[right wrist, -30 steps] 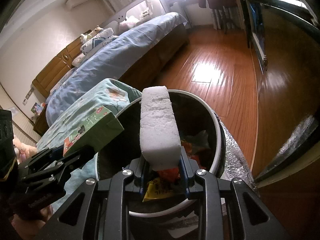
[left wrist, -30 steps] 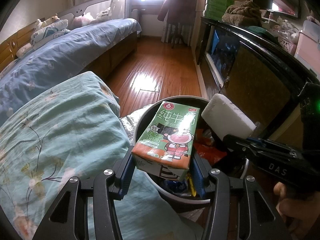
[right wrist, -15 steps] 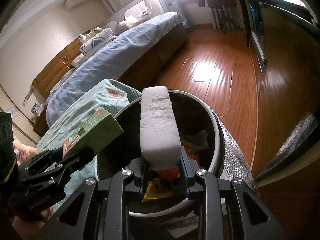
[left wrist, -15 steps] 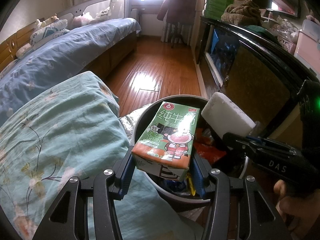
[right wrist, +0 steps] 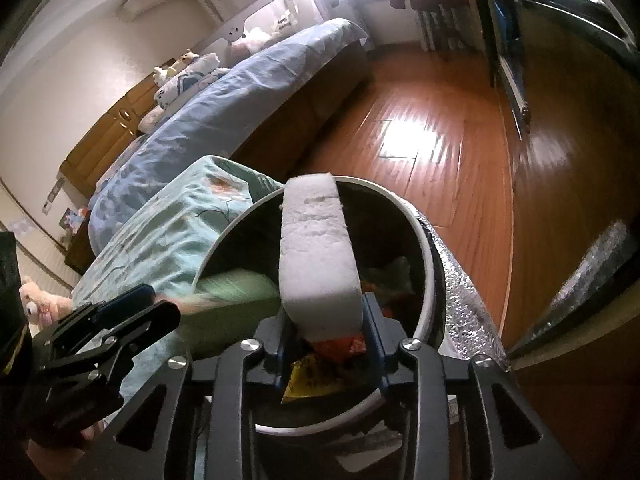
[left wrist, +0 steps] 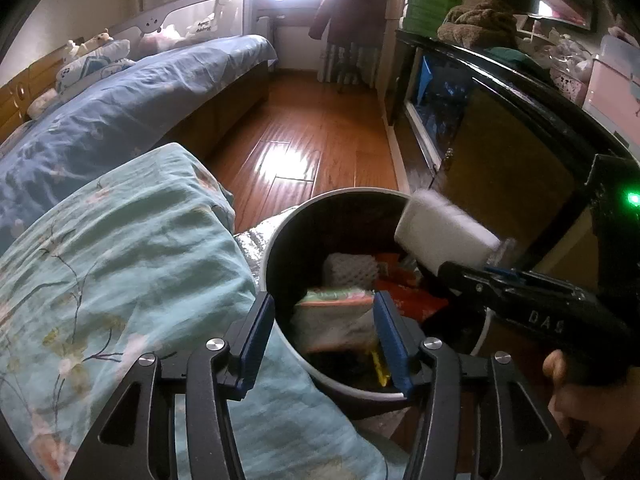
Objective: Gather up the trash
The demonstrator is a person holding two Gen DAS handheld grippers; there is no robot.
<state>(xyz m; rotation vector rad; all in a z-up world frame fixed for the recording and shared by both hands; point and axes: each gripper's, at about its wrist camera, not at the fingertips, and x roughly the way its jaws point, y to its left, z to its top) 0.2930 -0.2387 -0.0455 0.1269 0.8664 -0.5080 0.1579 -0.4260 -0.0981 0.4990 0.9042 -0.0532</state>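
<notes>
Left claw [left wrist: 324, 340]: angled down over the near rim of the trash bin [left wrist: 276, 232], jaws apart. They have just been opening a little. The milk carton [left wrist: 332, 320], blurred, sits below and between the blue pads, inside the bin's mouth; the pads do not press on it.

Right claw [right wrist: 326, 334]: angled down over the same bin from the other side, a person's hand [left wrist: 576, 396] on its grip. Its jaws have just been opening. The white foam block [right wrist: 316, 256] stands upright between the pads, its lower end level with them, its top reaching above the bin's far rim. It looks loose, though whether a pad touches it cannot be told.

Trash bin: round, dark inside, white rim, on the wooden floor [left wrist: 312, 128] beside the bed's teal quilt [left wrist: 120, 264]. Contents: orange wrappers [left wrist: 408, 300], a yellow packet [right wrist: 308, 376], a grey sponge-like piece [left wrist: 350, 270].

Silver foil sheet [right wrist: 460, 304]: lies against the bin's outer side.
</notes>
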